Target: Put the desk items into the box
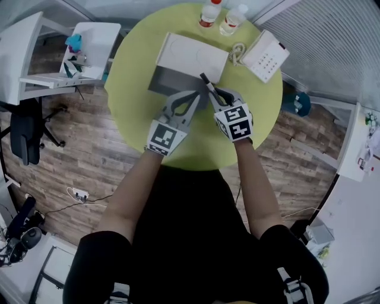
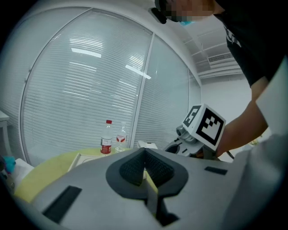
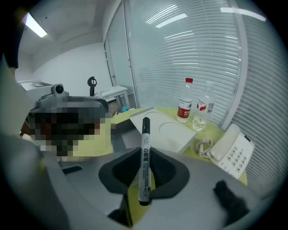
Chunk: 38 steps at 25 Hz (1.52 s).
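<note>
My right gripper (image 1: pixel 212 92) is shut on a black-and-white marker pen (image 1: pixel 207 84). The pen's capped end points toward the box. In the right gripper view the marker pen (image 3: pixel 145 155) stands upright between the pads of the right gripper (image 3: pixel 145 170). The box shows as a white lid (image 1: pixel 193 55) with a grey part (image 1: pixel 168 82) beside it, on the yellow-green round table (image 1: pixel 133 65). My left gripper (image 1: pixel 196 95) is beside the right one over the grey part. In its own view the left gripper (image 2: pixel 144 168) is shut with nothing held.
Two plastic bottles (image 1: pixel 208 14) (image 1: pixel 233 19) stand at the table's far edge. A white telephone (image 1: pixel 265 54) with a coiled cord lies at the far right. A white side desk (image 1: pixel 71 56) and a black chair (image 1: pixel 27 135) stand to the left on the wood floor.
</note>
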Available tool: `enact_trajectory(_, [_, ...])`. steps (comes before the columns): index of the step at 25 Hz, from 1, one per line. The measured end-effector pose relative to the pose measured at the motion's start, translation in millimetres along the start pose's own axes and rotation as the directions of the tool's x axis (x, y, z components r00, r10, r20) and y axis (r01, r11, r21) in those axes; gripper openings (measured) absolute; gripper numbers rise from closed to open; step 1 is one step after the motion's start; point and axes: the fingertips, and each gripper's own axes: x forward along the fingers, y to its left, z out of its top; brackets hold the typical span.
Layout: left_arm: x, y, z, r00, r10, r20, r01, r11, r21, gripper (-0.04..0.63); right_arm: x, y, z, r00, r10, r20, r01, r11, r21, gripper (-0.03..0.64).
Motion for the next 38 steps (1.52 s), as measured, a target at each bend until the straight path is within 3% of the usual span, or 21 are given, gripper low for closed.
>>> enact_trajectory(19, [-48.8,92.1,-50.9,0.989,0.140,-0.037,-0.142,0.987,-0.075,0.006,95.3,65.8,16.4,0.991,0.111,-0.075,-0.116,0.991,-0.062,0.071])
enact_trajectory(25, [-58.7,111.8,-61.5,0.990,0.140,-0.022,-0.141,0.983,-0.114,0.006,122.1,76.3,17.6,0.987,0.122,-0.105,-0.130,0.989,-0.072,0.071])
enact_trajectory(38, [-69.9,135.1,-76.9,0.987,0.153,-0.048,-0.158,0.981,-0.113,0.006,160.4,87.3,11.3,0.980,0.105,-0.171,-0.115,0.992,-0.052,0.071])
